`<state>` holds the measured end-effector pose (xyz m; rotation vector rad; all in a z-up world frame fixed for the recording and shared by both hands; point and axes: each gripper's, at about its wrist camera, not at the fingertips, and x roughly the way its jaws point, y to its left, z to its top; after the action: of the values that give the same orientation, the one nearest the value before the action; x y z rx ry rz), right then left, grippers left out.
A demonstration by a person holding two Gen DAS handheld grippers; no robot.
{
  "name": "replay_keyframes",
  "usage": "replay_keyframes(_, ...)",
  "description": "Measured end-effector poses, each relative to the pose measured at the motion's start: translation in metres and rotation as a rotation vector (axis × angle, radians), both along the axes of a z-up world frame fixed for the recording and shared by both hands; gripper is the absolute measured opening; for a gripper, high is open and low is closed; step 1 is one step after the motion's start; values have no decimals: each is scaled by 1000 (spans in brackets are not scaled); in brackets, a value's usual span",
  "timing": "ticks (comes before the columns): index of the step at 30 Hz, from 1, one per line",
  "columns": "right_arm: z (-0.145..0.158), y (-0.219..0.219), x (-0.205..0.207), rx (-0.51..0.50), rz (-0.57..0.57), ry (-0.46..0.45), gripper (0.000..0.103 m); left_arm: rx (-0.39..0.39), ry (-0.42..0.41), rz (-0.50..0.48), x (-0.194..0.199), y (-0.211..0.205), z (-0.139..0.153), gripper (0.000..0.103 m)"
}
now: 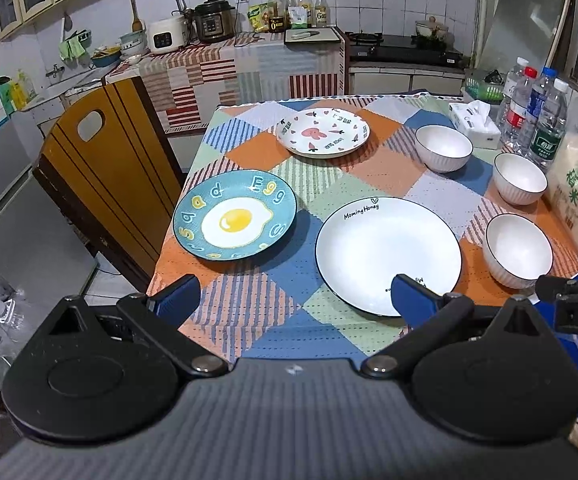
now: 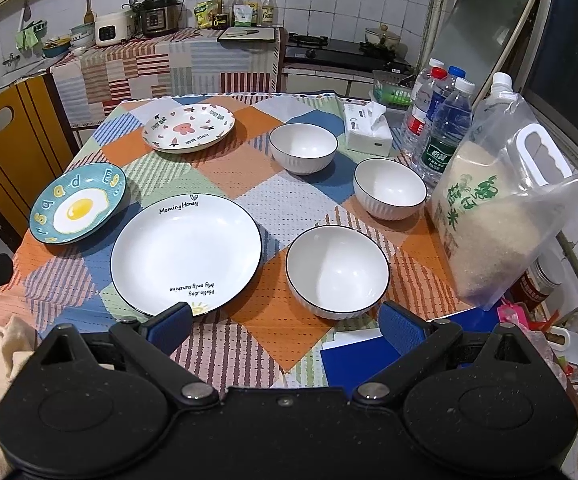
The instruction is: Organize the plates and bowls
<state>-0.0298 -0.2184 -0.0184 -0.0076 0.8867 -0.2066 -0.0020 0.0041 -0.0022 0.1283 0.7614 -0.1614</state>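
Three plates lie apart on the chequered tablecloth: a blue fried-egg plate (image 1: 235,220) (image 2: 77,203), a large white "Morning Honey" plate (image 1: 388,255) (image 2: 186,254), and a white rabbit-print plate (image 1: 323,131) (image 2: 188,127) at the far side. Three white ribbed bowls stand in a row to the right: near (image 1: 517,250) (image 2: 337,270), middle (image 1: 520,178) (image 2: 389,189), far (image 1: 443,148) (image 2: 303,147). My left gripper (image 1: 295,298) is open above the table's near edge, its right finger over the large plate's rim. My right gripper (image 2: 287,326) is open just before the near bowl, holding nothing.
A bag of rice (image 2: 501,224), several water bottles (image 2: 443,132) and a tissue box (image 2: 367,128) crowd the table's right side. A wooden chair (image 1: 105,184) stands at the left. A blue folder (image 2: 359,360) lies at the near edge. Counters with appliances run behind.
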Motion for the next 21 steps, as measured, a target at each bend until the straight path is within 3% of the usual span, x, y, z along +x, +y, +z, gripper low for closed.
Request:
replay_keyframes(9,-3,1,1,-14,7,0,101,-12,-22,-9,0,2,-1,103)
replay_keyframes(16,-5,3,1,-30,6,-18,101,-36,82,5,10,8,-15,101)
replay_keyframes(21,-10,1,1,-20,10,-23,101,-53,81,-7,10,9,-20,101)
